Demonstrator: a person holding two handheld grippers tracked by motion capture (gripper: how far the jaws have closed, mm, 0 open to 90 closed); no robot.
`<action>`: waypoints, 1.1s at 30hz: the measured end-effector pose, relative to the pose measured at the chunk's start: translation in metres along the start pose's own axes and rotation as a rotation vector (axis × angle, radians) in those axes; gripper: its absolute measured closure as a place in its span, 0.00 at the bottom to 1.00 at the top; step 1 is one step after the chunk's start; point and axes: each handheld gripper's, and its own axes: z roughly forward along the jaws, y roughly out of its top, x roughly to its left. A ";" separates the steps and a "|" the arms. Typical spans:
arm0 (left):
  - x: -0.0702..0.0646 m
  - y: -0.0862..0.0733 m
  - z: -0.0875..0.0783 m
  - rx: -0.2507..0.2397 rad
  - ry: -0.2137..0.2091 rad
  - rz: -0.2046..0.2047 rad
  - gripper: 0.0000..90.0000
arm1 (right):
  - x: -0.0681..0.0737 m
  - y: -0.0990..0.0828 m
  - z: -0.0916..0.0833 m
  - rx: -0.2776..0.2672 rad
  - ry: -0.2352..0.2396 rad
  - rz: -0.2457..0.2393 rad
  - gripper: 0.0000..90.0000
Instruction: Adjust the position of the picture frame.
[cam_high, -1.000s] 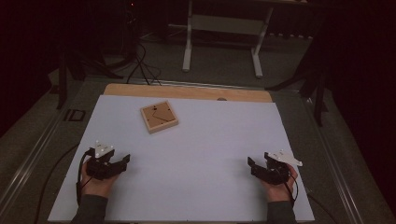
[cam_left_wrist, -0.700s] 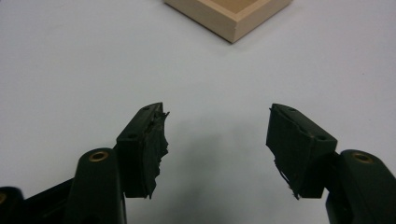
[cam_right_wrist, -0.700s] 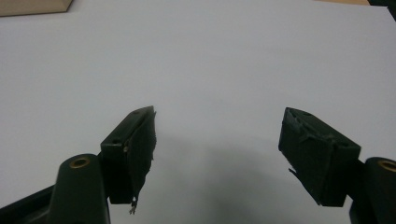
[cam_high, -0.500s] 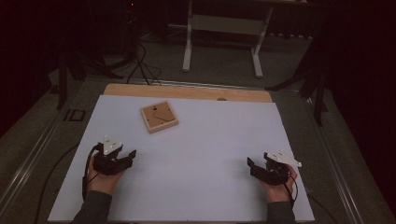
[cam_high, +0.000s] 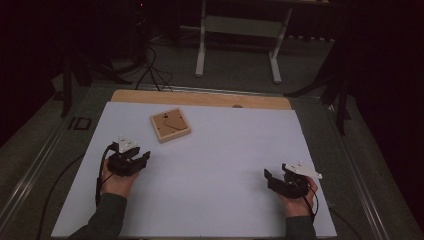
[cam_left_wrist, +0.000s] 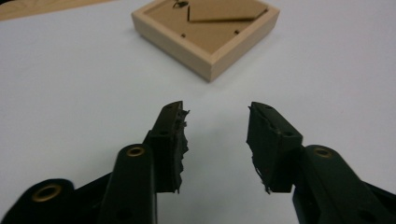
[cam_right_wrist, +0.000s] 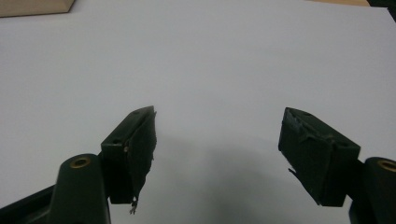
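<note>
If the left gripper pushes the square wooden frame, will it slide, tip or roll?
The square light-wood frame lies flat and low on the smooth white table, so it would probably slide, not tip. Its straight edges make rolling unlikely. It looks rigid and probably light.

"ID" beside the table

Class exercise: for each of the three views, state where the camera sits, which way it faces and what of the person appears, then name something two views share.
High view: above the person's side, looking forward and down on the table; both forearms, left gripper, right gripper.
Left gripper view: on that gripper, facing the wooden frame; open fingers.
Right gripper view: across bare table; open fingers.
Shared: the frame, high and left gripper views.
</note>
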 end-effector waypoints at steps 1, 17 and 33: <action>0.000 0.000 0.000 0.000 0.000 0.000 0.65 | 0.000 0.000 0.000 0.000 0.000 0.000 0.30; -0.005 0.027 0.026 0.018 -0.080 0.050 0.71 | 0.000 0.000 0.000 0.000 -0.007 -0.002 0.30; -0.008 0.045 0.051 0.010 -0.084 0.087 0.74 | -0.001 0.000 -0.001 -0.005 -0.005 -0.004 0.31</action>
